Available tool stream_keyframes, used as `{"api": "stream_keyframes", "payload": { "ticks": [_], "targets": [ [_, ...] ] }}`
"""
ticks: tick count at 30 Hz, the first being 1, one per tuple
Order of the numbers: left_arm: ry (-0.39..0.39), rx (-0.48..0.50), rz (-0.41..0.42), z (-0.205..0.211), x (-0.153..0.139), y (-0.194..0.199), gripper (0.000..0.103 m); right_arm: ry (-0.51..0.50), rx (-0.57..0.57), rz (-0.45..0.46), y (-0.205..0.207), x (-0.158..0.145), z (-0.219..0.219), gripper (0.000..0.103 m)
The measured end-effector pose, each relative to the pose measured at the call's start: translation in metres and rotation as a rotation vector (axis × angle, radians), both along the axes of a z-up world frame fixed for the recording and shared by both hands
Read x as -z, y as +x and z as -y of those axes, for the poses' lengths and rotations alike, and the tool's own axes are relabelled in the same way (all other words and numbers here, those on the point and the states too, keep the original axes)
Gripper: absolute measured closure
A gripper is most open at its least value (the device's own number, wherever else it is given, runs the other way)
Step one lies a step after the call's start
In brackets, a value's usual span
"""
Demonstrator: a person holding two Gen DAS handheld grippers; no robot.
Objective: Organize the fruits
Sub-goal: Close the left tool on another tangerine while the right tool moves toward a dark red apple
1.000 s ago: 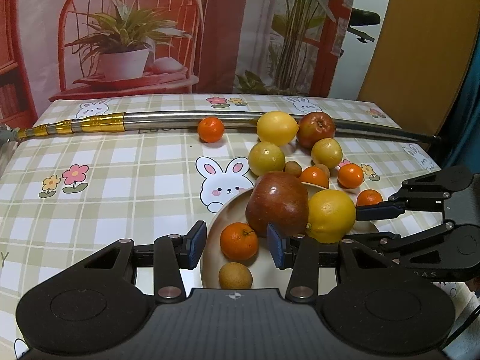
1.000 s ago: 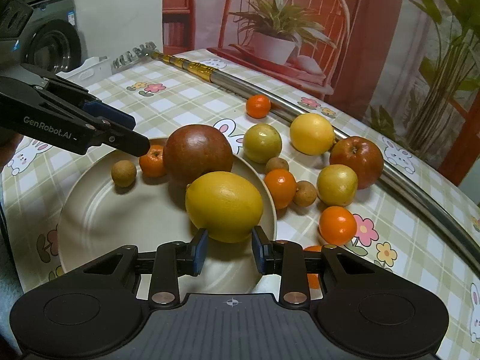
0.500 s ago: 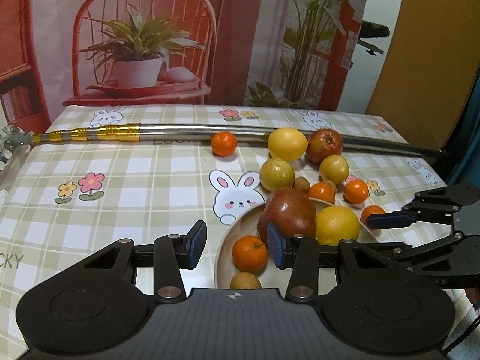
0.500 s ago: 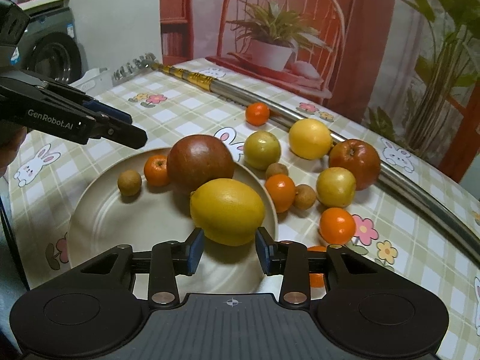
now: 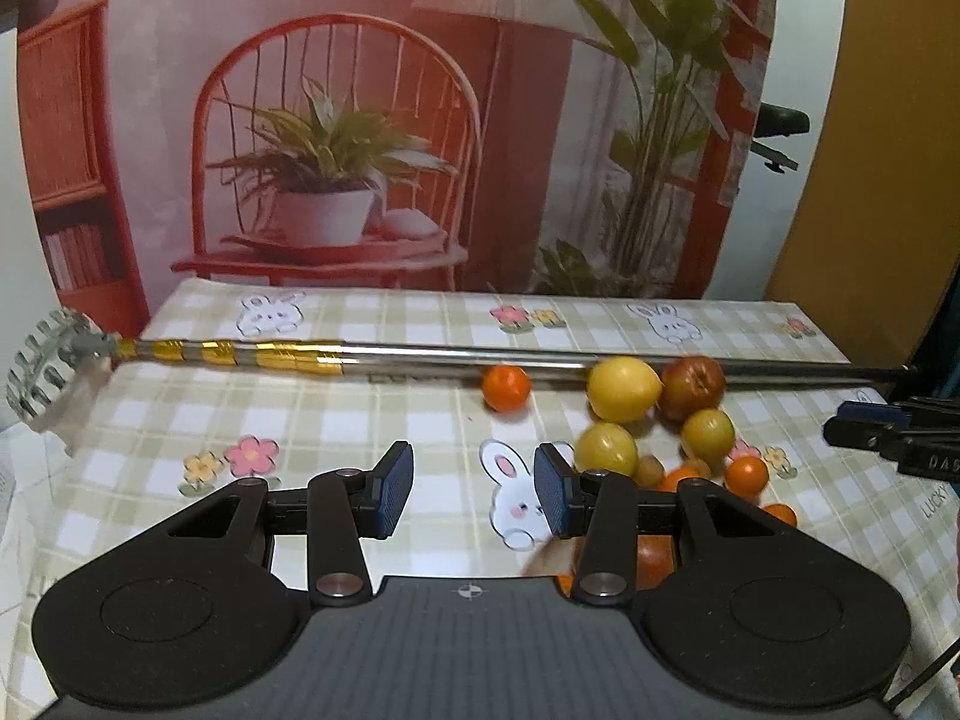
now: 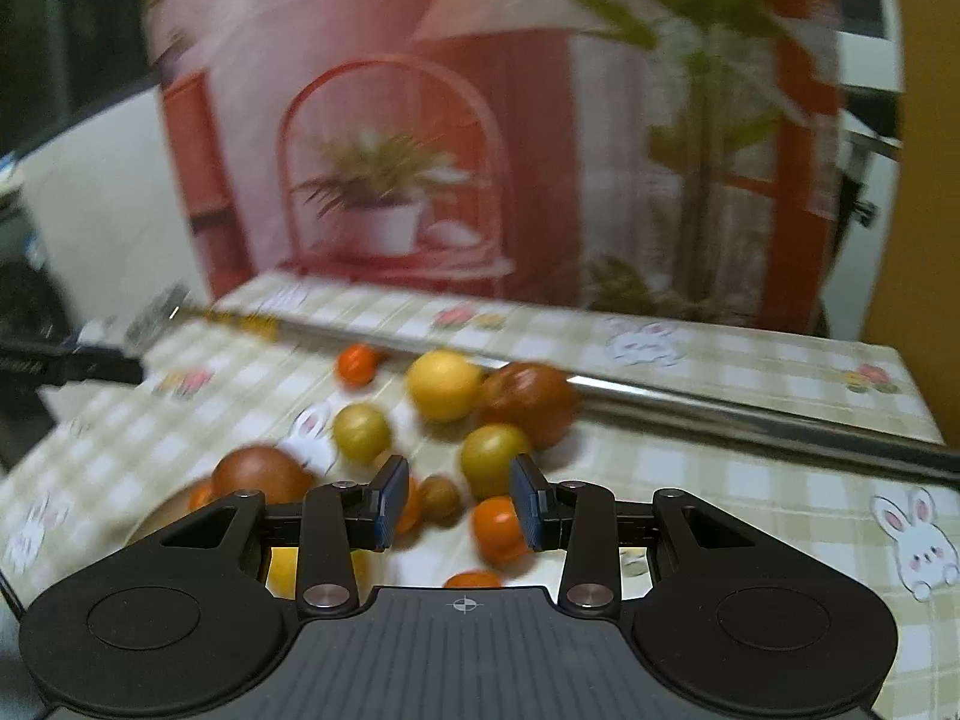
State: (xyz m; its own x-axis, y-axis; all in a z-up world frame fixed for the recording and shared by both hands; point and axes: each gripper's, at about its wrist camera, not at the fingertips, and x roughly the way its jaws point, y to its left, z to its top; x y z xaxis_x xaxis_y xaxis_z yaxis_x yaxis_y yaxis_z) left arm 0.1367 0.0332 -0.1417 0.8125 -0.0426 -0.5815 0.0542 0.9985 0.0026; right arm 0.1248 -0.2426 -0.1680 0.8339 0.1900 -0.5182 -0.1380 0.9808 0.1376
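Left gripper [image 5: 474, 495] raised over checked rabbit-print tablecloth [image 5: 336, 420], jaws apart, nothing between. Far side: long steel pole with gold-taped handle [image 5: 288, 356] lying across, touching the rear fruit. Small orange tangerine [image 5: 506, 387] just beside pole; then round yellow lemon [image 5: 622, 389] touching dark red apple [image 5: 691, 388]. Nearer: two yellow-green plums [image 5: 606, 449], small oranges. Right gripper [image 6: 459, 501] over loose fruit, view blurred; jaws slightly apart, gripping nothing.

Both grippers are lifting away from the plate [image 6: 162, 516]; the right gripper [image 6: 459, 501] is leaving the lemon [image 6: 285, 570] behind, empty.
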Motion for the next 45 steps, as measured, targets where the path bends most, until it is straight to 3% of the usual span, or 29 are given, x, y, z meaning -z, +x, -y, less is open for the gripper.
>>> {"api": "stream_keyframes", "payload": {
  "ticks": [10, 27, 37, 45],
  "targets": [
    [-0.008, -0.01, -0.021, -0.003, 0.005, 0.017, 0.056, 0.068, 0.132, -0.011, 0.009, 0.012, 0.03, 0.068],
    [-0.017, 0.028, -0.072, 0.019, 0.022, 0.072, 0.056, 0.06, 0.159, -0.035, 0.025, 0.026, 0.036, 0.068],
    [-0.029, 0.005, -0.11, 0.034, 0.047, 0.143, 0.056, 0.108, 0.181, -0.061, 0.032, 0.036, 0.044, 0.068],
    [0.009, 0.011, -0.156, 0.047, 0.068, 0.17, 0.056, 0.118, 0.185, -0.075, 0.033, 0.041, 0.045, 0.068]
  ]
}}
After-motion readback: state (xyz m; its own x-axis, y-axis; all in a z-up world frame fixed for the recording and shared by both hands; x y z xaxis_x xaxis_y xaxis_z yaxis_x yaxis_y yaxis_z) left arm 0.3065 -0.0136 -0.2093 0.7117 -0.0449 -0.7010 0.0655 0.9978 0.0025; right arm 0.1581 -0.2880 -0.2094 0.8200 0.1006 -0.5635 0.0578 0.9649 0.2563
